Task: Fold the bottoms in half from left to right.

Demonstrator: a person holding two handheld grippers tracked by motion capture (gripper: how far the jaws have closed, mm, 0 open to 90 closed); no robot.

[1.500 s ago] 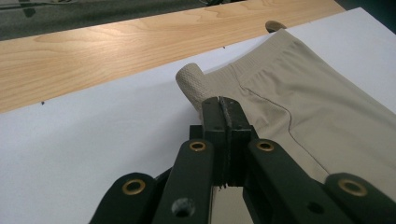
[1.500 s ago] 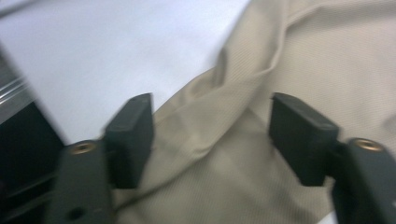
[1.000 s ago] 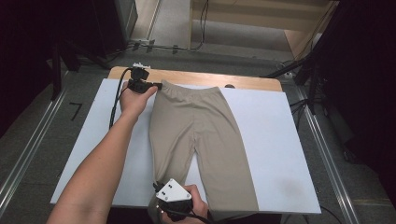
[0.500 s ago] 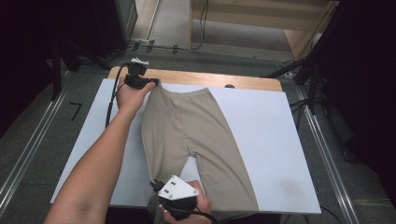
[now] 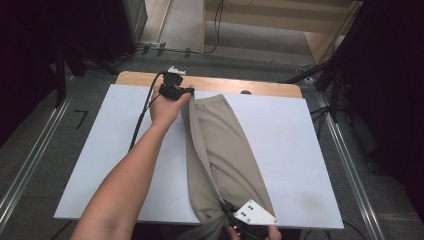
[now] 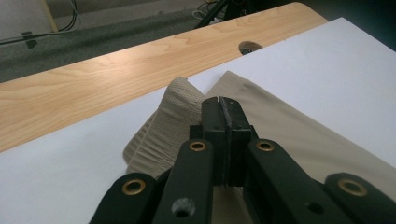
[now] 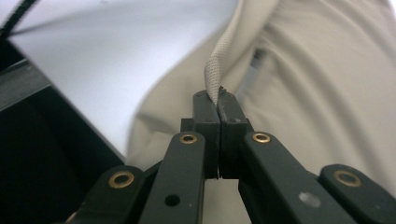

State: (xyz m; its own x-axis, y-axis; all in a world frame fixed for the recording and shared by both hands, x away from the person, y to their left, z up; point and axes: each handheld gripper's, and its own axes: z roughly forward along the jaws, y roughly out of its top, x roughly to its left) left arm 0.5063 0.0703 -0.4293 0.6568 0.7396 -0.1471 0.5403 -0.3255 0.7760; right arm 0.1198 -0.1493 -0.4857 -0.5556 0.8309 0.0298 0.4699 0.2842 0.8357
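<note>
shorts (image 5: 220, 150): we see them folded lengthwise, centre of the high view, on the white board (image 5: 310, 150) | left gripper (image 5: 176, 92): clamped on waistband, upper centre | right gripper (image 5: 240, 220): pinching a leg hem, bottom edge

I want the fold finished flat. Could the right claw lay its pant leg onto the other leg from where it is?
Probably yes: the right claw grips the beige pants hem, and nothing stands in the way.
</note>
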